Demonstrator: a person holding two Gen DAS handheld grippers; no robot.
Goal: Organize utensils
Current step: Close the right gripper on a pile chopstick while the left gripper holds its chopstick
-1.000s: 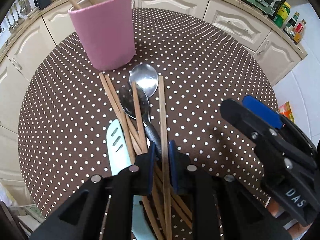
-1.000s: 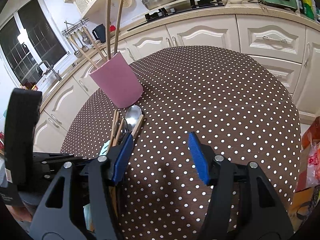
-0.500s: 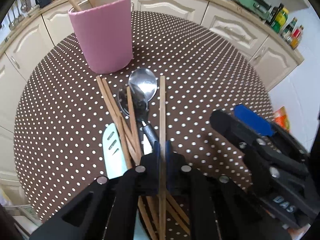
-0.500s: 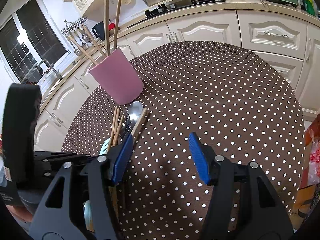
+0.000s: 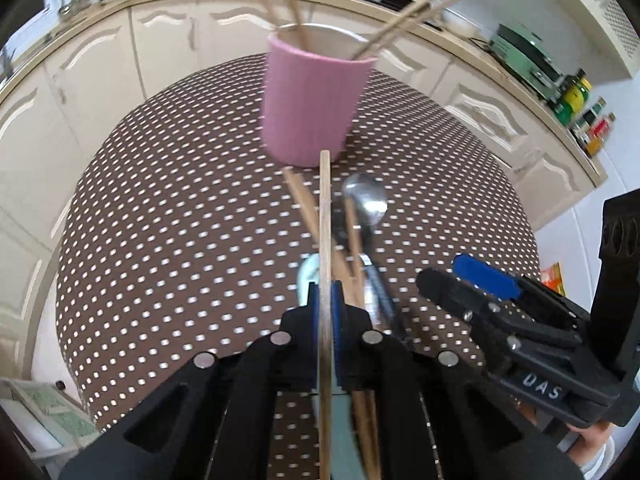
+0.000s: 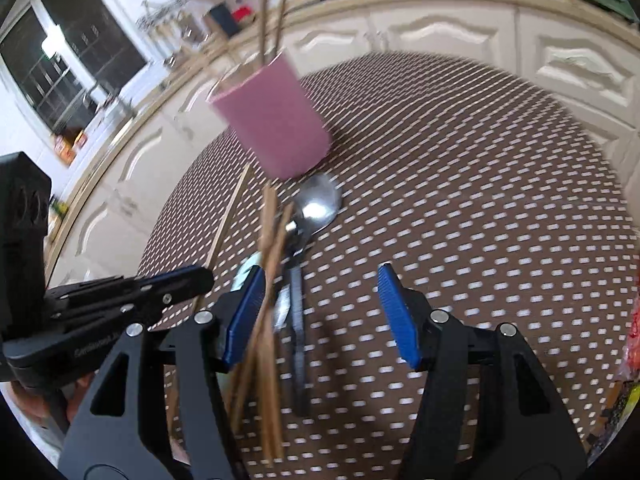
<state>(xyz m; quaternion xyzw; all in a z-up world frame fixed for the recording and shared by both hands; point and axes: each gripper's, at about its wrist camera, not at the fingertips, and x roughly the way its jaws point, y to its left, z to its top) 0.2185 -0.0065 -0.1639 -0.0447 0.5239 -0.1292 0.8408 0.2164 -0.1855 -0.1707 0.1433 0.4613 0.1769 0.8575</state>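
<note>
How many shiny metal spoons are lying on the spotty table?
2. One shiny metal spoon lies bowl-up just in front of the pink cup. A second spoon lies partly under the wooden chopsticks beside it. More could be hidden underneath.

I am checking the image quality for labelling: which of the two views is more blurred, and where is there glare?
Right wrist view: strong motion blur, the white dots of the tablecloth are smeared into dashes and the pink cup is soft. Left wrist view: milder blur, dots nearly round, the chopstick in the left gripper fairly sharp. Glare: a bright highlight on the spoon bowl in both views.
</note>
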